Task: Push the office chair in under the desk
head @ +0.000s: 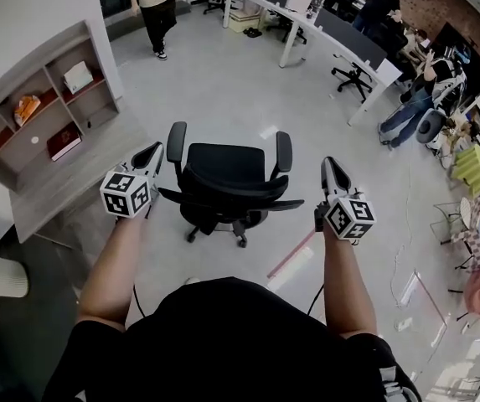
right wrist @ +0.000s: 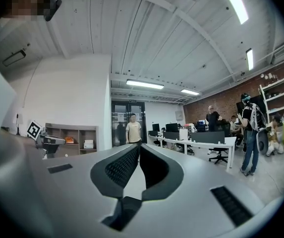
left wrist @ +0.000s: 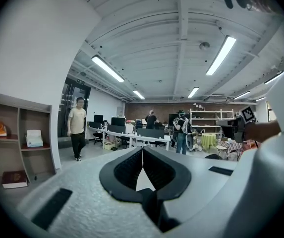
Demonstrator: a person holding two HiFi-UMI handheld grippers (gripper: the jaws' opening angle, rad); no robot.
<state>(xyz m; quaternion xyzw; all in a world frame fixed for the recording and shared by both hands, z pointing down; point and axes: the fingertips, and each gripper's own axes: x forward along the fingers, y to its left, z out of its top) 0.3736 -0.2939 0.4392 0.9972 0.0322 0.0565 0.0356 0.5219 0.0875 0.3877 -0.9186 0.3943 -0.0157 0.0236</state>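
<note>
I thought the push had not started yet. The office chair (head: 227, 178) stood mid-frame on the bare gray floor (head: 223, 82), well apart from the long white desk (head: 323, 25) at the top. My left gripper (head: 150, 153) and right gripper (head: 332, 170) were shut and held nothing, one beside each armrest. A wooden shelf (head: 47, 124) stood at the left.
</note>
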